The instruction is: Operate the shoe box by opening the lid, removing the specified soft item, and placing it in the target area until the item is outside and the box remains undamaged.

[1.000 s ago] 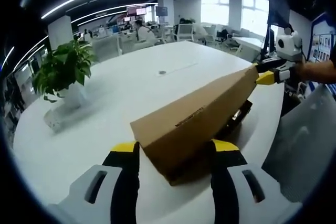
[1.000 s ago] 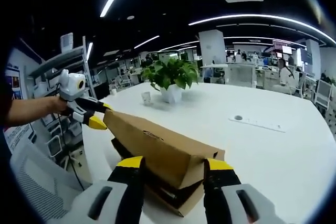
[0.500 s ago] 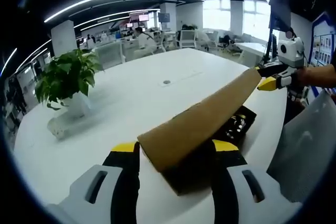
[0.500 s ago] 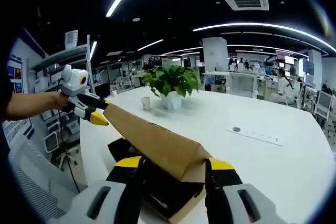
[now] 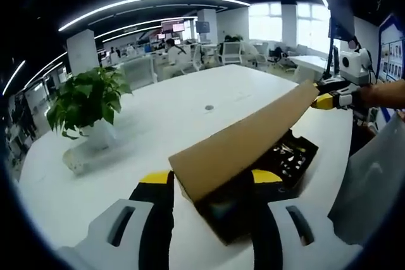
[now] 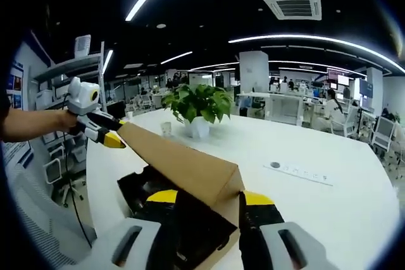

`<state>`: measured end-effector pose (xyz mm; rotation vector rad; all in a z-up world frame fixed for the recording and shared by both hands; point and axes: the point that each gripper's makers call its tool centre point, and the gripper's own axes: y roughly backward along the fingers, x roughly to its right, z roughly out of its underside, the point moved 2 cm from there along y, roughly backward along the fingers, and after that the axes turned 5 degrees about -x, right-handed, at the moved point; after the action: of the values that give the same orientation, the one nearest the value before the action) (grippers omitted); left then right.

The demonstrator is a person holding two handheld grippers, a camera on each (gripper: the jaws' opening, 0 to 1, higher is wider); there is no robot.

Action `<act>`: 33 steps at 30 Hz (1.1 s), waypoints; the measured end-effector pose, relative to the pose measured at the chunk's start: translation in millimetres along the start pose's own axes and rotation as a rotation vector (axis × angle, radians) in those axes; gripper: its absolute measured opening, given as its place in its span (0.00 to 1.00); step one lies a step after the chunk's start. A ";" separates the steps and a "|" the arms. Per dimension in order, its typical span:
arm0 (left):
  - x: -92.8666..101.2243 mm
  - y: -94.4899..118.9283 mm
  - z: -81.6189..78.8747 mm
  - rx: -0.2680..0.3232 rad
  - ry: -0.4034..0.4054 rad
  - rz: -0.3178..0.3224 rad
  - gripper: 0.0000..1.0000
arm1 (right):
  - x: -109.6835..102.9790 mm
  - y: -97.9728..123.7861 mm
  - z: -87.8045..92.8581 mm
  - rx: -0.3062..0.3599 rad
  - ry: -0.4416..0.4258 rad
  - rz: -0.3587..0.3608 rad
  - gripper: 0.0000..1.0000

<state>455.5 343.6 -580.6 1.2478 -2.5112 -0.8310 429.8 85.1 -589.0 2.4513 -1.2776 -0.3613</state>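
A brown cardboard shoe-box lid (image 5: 247,140) is lifted at a slant above the box base (image 5: 308,158), which stands on the white table. My left gripper (image 5: 212,184) is shut on the lid's near end. My right gripper (image 5: 326,100) is shut on its far end, held by a hand. In the right gripper view the lid (image 6: 180,162) runs from my right gripper (image 6: 205,197) to my left gripper (image 6: 114,140). The base (image 6: 130,191) has black inner walls. Something dark with pale specks (image 5: 288,153) lies inside; I cannot tell what it is.
A potted green plant (image 5: 85,102) (image 6: 193,102) stands on the round white table (image 5: 164,112) (image 6: 316,200), with a small cup (image 6: 166,129) beside it. A flat socket plate (image 6: 297,170) is set in the tabletop. A grey chair (image 5: 373,181) stands at the table's edge.
Both grippers have raised the lid higher off the base. The gap has widened, and more of the black inside shows under the lid.
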 end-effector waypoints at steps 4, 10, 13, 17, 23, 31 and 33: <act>-5.3 -1.2 -3.3 0.008 0.000 -0.019 0.39 | 5.6 -2.0 -2.9 0.005 0.007 0.017 0.28; -13.7 -4.1 -8.1 0.013 -0.010 -0.046 0.32 | 13.5 -4.9 -7.2 0.013 0.015 0.044 0.22; -18.2 -5.8 -10.2 0.016 -0.014 -0.059 0.30 | 17.6 -6.7 -9.2 0.016 0.018 0.057 0.19; -24.4 -8.0 -12.6 0.021 -0.018 -0.071 0.27 | 25.9 -8.6 -11.9 0.017 0.020 0.081 0.12; -30.8 -10.1 -16.5 0.026 -0.020 -0.093 0.22 | 32.0 -12.6 -16.0 0.022 0.025 0.099 0.08; -41.5 -15.7 -22.8 0.031 -0.020 -0.137 0.13 | 38.3 -16.6 -20.5 0.030 0.021 0.118 0.06; -44.1 -16.6 -23.9 0.032 -0.020 -0.150 0.11 | 39.2 -17.2 -21.4 0.032 0.020 0.122 0.05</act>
<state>503.8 360.9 -568.2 1.4602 -2.4794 -0.8426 472.6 65.9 -579.3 2.3823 -1.4270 -0.2852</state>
